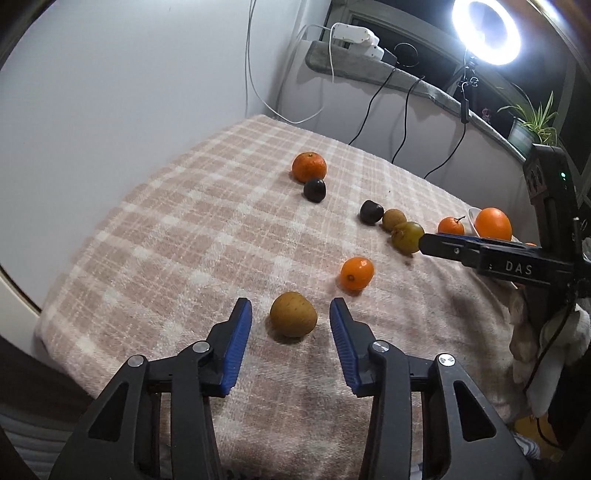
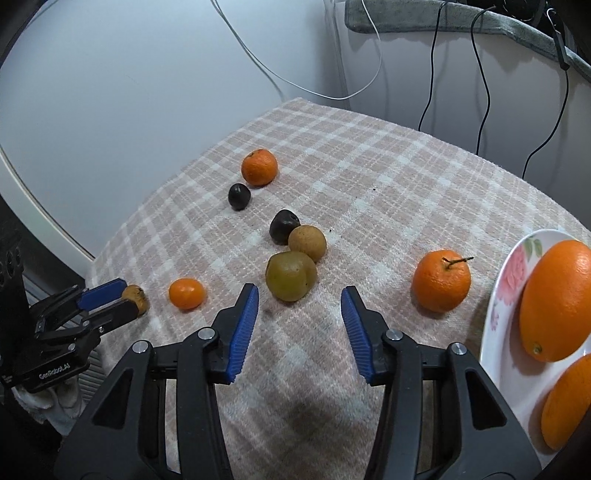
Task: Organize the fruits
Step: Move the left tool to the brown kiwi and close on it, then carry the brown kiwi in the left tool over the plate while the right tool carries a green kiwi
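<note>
Where the plaid cloth of pink and cream checks covers the desk, its woolly weave fills the lower and middle frame of both views, with pale walls, dangling cables and a ring light at upper right of the left view.

Left tongs stand wide, blue ribbed pads either side of a round, matte brown fruit at lower centre, not touching it. Just beyond, right of centre, lies a small glossy orange fruit.

Right tongs also gape wide, holding nothing; a dull olive-green fruit sits just ahead of the left pad. Touching it behind is a tan rough-skinned fruit, with a dark plum against that. A stemmed mandarin rests right of centre, near a white flowered plate holding a large smooth orange. Farther off, a second dark plum lies beside a dimpled mandarin.
</note>
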Available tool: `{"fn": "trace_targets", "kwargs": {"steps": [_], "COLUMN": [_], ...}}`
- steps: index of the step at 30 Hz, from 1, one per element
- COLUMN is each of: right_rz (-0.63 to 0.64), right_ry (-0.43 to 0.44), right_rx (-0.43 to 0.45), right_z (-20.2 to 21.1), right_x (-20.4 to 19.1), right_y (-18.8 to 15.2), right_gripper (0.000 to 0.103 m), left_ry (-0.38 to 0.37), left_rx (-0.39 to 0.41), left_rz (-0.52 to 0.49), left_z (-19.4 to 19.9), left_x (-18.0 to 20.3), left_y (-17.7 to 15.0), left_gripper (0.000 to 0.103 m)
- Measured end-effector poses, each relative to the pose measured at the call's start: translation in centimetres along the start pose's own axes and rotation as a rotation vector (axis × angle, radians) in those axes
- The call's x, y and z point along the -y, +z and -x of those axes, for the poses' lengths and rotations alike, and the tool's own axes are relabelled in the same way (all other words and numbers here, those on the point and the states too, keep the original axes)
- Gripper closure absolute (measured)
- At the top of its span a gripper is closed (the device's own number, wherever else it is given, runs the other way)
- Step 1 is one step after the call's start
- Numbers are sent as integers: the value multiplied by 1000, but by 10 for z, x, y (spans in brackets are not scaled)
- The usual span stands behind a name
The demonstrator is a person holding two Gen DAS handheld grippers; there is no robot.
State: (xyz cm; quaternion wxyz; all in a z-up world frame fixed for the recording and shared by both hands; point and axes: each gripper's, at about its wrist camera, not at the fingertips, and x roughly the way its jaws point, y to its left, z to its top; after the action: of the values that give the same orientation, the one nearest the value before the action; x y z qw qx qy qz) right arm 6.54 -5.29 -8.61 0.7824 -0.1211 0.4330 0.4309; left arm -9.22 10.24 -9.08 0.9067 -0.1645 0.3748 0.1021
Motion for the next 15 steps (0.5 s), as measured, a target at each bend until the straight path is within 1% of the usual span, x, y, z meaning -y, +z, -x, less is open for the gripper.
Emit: {"fn": "trace_targets", "kwargs": {"steps": [3, 7, 10, 14, 15], "right_rz": [5, 13, 14, 18, 20], "right_ry": [1, -8, -6, 0, 1], "right_rx": [-5, -15, -27, -38, -38], "right_z": [-5, -13, -20, -25, -26], "right_x": [-2, -4, -5, -7, -8], "right_y": [4, 8, 8, 7, 7], "right_gripper": [55, 58, 59, 66, 67], "left_ry": [-4, -12, -9, -22, -18], "left_rx": [-7, -14, -15, -15, -13], "left_rz": [1, 9, 10, 9, 6], "left_z": [-1, -4, -5, -5, -5], "left_x": [-1, -3, -4, -4, -4], "left_y": [-1, -1, -2, -1, -2], "left_gripper": [64, 65, 70, 77, 77]}}
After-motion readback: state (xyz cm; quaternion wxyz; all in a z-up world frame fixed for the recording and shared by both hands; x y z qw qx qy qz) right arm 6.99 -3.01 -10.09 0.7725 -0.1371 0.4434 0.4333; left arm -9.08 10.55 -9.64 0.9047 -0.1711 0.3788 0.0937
